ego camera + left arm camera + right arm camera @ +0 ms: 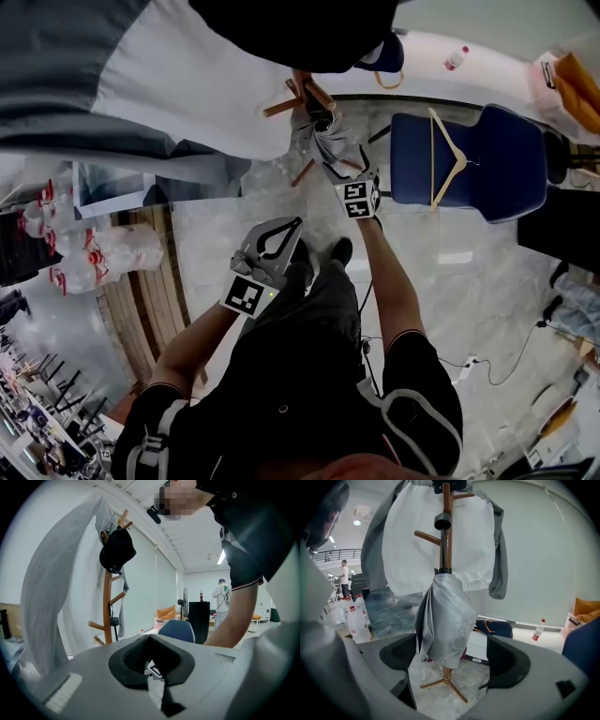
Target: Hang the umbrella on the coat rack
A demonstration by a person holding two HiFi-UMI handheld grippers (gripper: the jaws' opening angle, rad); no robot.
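Observation:
A folded grey umbrella (446,620) hangs along the pole of the wooden coat rack (446,531), its top up at the pegs. My right gripper (451,657) is open wide just in front of it. The umbrella's lower folds hang between the jaws, and neither pad touches the cloth. From the head view the umbrella (317,139) hangs beside the rack (302,92), with the right gripper (345,171) just below it. My left gripper (292,225) stays lower and to the left, shut, with nothing in it. In its own view its tips (150,638) meet, and the rack (108,611) stands off to the left.
A white and grey jacket (440,545) and a black cap (117,550) hang on the rack. A blue chair (469,164) with a wooden hanger (448,155) on it stands to the right. Water bottles (89,258) and wooden planks (141,300) lie to the left.

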